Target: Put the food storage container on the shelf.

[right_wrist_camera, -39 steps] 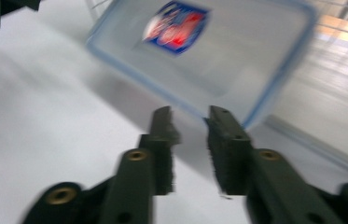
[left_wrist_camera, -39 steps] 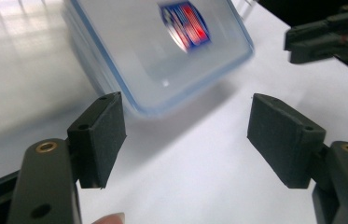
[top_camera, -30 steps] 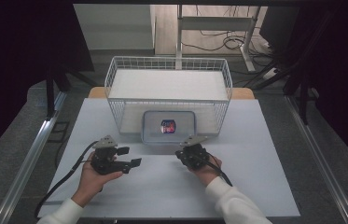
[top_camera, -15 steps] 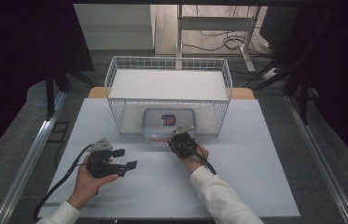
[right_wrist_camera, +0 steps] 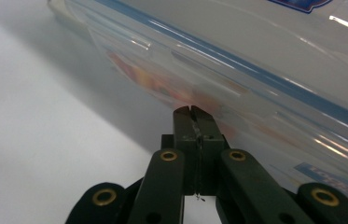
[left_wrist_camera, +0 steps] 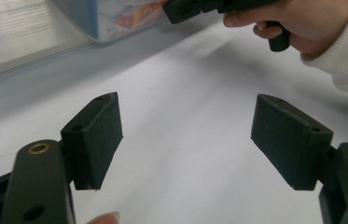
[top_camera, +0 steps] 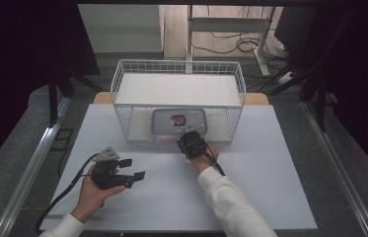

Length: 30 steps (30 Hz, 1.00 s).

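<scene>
The left gripper (top_camera: 131, 169) rests low over the white table (top_camera: 270, 197) at the near left, its jaws spread wide with nothing between them. Bare tabletop lies all around it and across the near half of the table. Farther in, the right gripper (top_camera: 191, 143) has its jaws pressed flat together, their tips (right_wrist_camera: 193, 112) right at the near wall of a clear plastic container (top_camera: 179, 123); whether they quite touch it cannot be told. The container sits on the table just in front of the wire basket (top_camera: 122, 79), its grey lid closed, with a blue band under the rim. Through the wall, red and orange contents show as a blur. A red and blue label (top_camera: 177, 120) sits on the lid, its writing too small to read. The basket stands at the table's far edge.
</scene>
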Tool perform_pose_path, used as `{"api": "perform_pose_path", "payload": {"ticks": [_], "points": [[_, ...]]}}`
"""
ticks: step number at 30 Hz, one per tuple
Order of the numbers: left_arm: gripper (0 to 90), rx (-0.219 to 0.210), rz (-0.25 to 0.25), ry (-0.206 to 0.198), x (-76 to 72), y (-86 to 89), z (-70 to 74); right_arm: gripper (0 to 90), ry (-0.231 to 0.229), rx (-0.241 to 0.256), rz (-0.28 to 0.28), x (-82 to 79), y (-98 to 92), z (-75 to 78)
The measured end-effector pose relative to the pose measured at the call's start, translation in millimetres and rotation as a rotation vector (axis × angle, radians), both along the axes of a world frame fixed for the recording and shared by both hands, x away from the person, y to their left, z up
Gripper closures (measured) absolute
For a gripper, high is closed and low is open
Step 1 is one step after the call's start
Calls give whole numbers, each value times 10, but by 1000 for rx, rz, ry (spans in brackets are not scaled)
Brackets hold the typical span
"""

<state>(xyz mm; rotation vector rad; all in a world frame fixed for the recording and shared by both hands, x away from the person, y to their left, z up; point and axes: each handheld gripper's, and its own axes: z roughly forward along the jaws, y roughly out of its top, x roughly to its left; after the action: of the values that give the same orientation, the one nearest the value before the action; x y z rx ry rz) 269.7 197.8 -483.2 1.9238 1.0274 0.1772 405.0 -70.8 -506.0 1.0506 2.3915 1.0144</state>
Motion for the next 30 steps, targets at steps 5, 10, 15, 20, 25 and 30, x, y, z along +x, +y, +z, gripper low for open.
{"api": "perform_pose_path", "payload": {"ticks": [5, 10, 15, 20, 25, 30], "points": [[246, -1, 3, 9, 6, 13, -16, 889, 0, 7, -41, 165, 49, 1], [246, -9, 3, 10, 3, 22, -17, 889, 1, 10, -58, 250, 82, 6], [246, -8, 6, 19, 9, 29, -33, 888, 4, 9, -56, 277, 94, 5], [246, -12, 9, 17, 5, 44, -32, 888, 5, 11, -47, 225, 53, 41], [246, 0, 10, 10, -11, 45, -39, 888, -4, 15, 3, -17, -173, 203], [246, 18, 11, 2, -48, 34, -38, 888, -14, 27, 58, -451, -613, 392]]}}
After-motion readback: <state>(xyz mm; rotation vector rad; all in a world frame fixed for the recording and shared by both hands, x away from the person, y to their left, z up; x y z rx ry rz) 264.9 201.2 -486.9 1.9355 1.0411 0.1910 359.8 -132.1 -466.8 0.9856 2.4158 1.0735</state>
